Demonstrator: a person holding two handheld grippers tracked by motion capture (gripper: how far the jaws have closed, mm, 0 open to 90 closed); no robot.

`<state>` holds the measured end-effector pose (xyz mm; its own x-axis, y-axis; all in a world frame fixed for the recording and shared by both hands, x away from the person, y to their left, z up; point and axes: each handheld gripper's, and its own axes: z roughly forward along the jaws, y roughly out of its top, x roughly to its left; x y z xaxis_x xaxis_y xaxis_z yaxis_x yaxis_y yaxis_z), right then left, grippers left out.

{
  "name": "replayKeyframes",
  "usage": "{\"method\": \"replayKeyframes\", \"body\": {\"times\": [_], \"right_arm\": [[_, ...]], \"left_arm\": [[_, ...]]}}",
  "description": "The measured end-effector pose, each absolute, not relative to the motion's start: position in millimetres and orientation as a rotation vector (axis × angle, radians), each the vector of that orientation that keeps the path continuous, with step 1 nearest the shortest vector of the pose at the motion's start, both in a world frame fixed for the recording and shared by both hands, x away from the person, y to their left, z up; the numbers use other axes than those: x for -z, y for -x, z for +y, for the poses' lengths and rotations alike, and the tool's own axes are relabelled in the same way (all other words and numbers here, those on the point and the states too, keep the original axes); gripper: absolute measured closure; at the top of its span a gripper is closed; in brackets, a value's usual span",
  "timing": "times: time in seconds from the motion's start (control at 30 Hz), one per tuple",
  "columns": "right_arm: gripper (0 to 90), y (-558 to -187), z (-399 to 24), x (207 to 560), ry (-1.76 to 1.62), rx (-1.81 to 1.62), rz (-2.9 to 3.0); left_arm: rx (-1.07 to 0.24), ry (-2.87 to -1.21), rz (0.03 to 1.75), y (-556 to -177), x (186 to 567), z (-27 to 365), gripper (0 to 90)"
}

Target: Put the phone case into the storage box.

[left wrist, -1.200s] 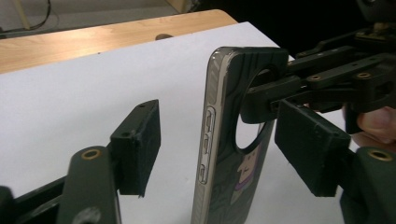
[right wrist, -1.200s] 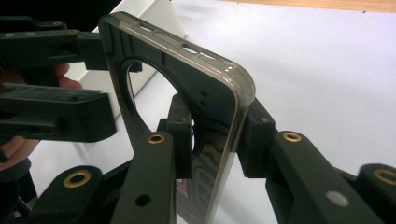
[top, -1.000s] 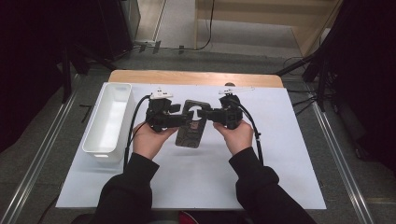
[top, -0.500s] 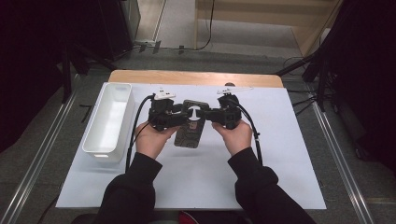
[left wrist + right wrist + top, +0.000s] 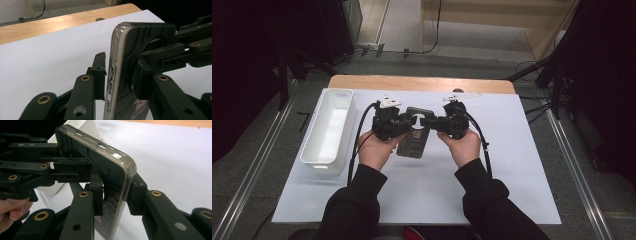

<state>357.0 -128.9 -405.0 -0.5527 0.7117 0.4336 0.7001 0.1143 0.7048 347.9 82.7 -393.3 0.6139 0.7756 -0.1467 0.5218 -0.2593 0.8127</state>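
A dark phone case [image 5: 412, 145] with a clear rim hangs above the white mat, held up between both hands. In the right gripper view my right gripper [image 5: 116, 195] is shut on the case [image 5: 110, 165], one pad on each face near its corner. In the left gripper view my left gripper [image 5: 120, 75] straddles the case [image 5: 125, 37]. Its jaws have just been closing: one pad lies on the patterned back, the other stands a sliver off the button edge. From above, the left gripper [image 5: 408, 122] and right gripper [image 5: 426, 122] meet tip to tip.
A white oblong tray [image 5: 328, 125] stands at the left of the white mat [image 5: 512, 165]. The table's wooden edge [image 5: 422, 82] runs along the back. Cables trail from both grippers toward the person's sleeves.
The left gripper's jaws have drawn in around the case. Both hands and the case stay where they were.
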Motion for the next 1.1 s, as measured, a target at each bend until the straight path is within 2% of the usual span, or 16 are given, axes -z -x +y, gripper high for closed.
{"method": "replayKeyframes", "body": {"times": [0.27, 1.1], "right_arm": [[68.9, -357.7, -127.7, 404.5, -1.489, -1.468, 2.326], [67.9, -358.3, -126.2, 404.5, -1.495, -1.461, 2.311]], "left_arm": [[-0.380, -1.933, 1.041, -347.0, 393.3, 81.0, 70.7], [-0.356, -1.931, 1.029, -348.0, 393.1, 82.6, 72.9]]}}
